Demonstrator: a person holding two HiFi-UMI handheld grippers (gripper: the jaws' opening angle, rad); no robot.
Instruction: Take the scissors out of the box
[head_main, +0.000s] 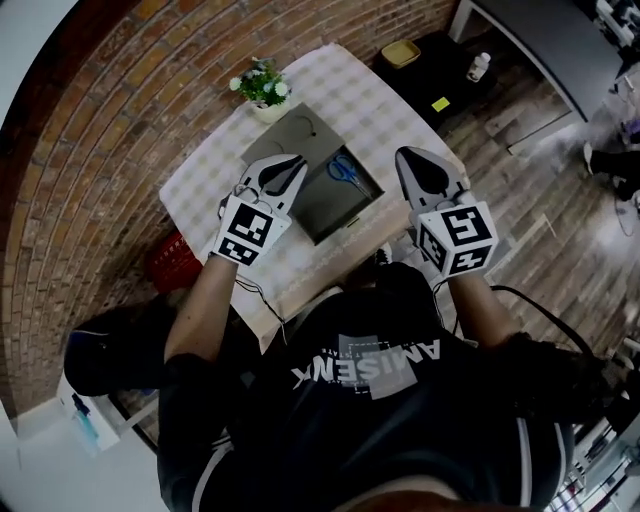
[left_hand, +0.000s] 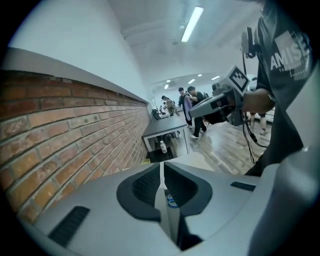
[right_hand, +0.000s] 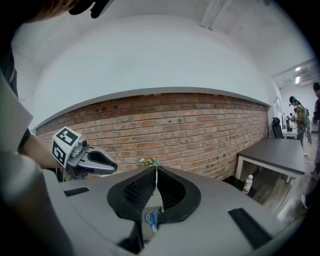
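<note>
Both shut and empty, left hand-held gripper (head_main: 298, 163) and right hand-held gripper (head_main: 408, 160) hover at the surface's (head_main: 350, 90) near edge; blue-handled scissors (head_main: 343, 168) lie untouched in the open box (head_main: 300, 140), extraction apparently yet to begin.

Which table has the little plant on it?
The table with the checked cloth, which also carries the grey box with the blue scissors. The plant stands near its far edge. The dark table beyond has none.
</note>
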